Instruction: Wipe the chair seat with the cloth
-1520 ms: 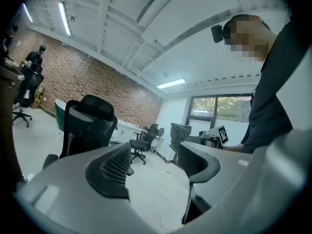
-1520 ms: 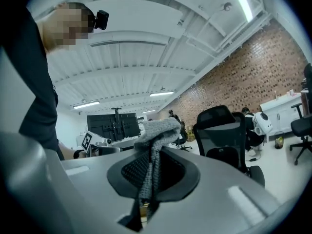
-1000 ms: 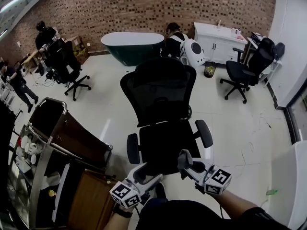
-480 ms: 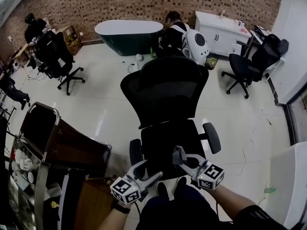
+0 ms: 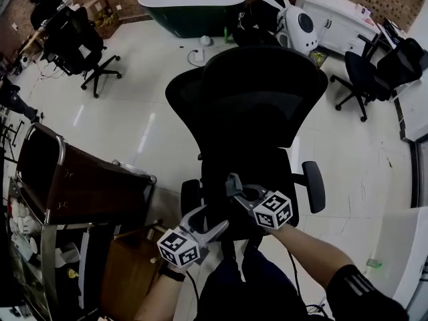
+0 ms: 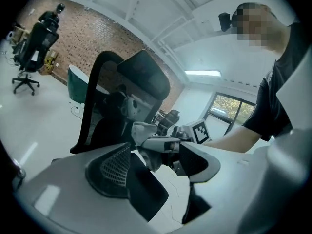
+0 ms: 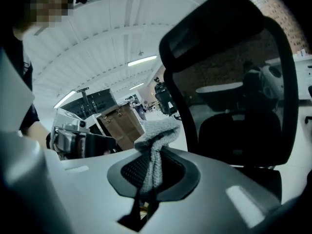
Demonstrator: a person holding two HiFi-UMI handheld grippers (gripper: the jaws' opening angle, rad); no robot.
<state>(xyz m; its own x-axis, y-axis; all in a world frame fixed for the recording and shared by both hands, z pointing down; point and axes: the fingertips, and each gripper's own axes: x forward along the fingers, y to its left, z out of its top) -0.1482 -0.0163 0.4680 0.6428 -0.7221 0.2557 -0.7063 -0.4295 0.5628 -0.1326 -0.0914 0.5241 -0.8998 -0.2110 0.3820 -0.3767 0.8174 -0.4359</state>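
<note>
A black mesh office chair fills the middle of the head view, its seat [image 5: 264,169] below the tall backrest [image 5: 261,92]. My right gripper [image 5: 234,184] hovers over the seat's front left part, shut on a grey cloth [image 7: 157,133] that bunches up out of its jaws. The left gripper view shows that cloth [image 6: 141,129] at the right gripper's tip. My left gripper [image 5: 210,226] hangs just in front of the seat's front edge, below and left of the right one. Its jaws stand apart with nothing between them [image 6: 163,172].
A brown cabinet with a metal rail [image 5: 87,186] and a wooden box [image 5: 130,266] stand close on the left. The chair's armrests [image 5: 314,186] flank the seat. Farther off are a green bathtub [image 5: 190,5], other office chairs [image 5: 73,39], and white cupboards [image 5: 334,9].
The head view has closed in on the chair. Both grippers have moved forward and up towards the seat, the right one leading with the cloth still in it.
</note>
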